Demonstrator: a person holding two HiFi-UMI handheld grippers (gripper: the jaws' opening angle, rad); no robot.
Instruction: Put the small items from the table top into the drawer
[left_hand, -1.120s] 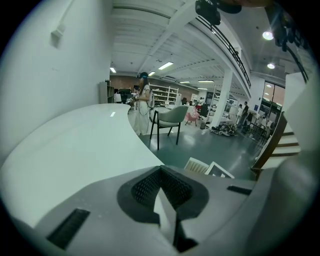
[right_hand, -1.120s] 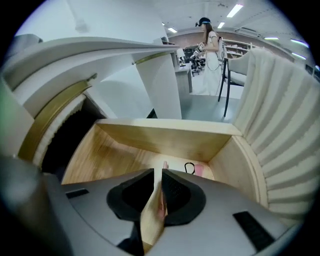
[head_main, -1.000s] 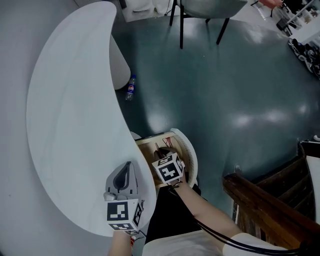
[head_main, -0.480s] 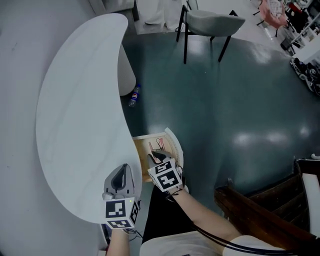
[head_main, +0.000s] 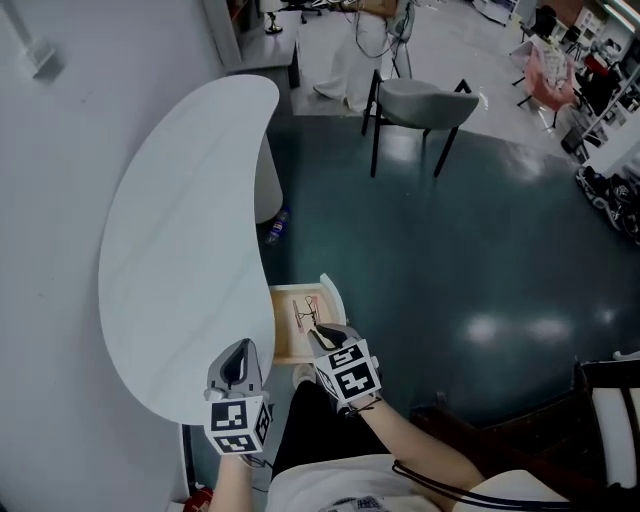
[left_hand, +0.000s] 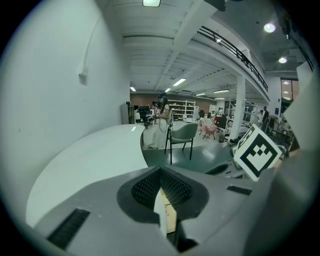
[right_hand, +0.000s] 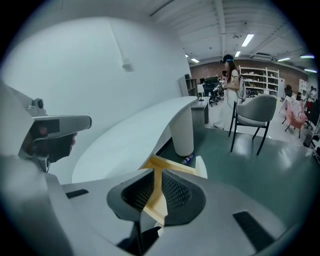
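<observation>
A white crescent-shaped table (head_main: 180, 250) stands against a pale wall (head_main: 60, 150) on a glossy dark green floor (head_main: 450, 260). A grey chair (head_main: 425, 100) with black legs stands beyond the table's far end, and a bottle (head_main: 277, 227) lies on the floor beside the table's white pedestal (head_main: 266, 185).

Both hands are held low at the near end of the table, each tool pointing forward and downward. The left tool (head_main: 241, 350) hangs over the table's near edge; its jaws meet at the tips with nothing between them. The right tool (head_main: 325, 337) hangs just beside it over the near corner of the drawer (head_main: 287, 345); its jaws stand a narrow slit apart and hold nothing.

The drawer is pulled out from under the table's inner curve, its length running away from the table edge towards the open floor, with its white curved front farthest out. Inside on the wooden bottom lie the small items (head_main: 305, 315), thin and dark, too small to identify.
</observation>
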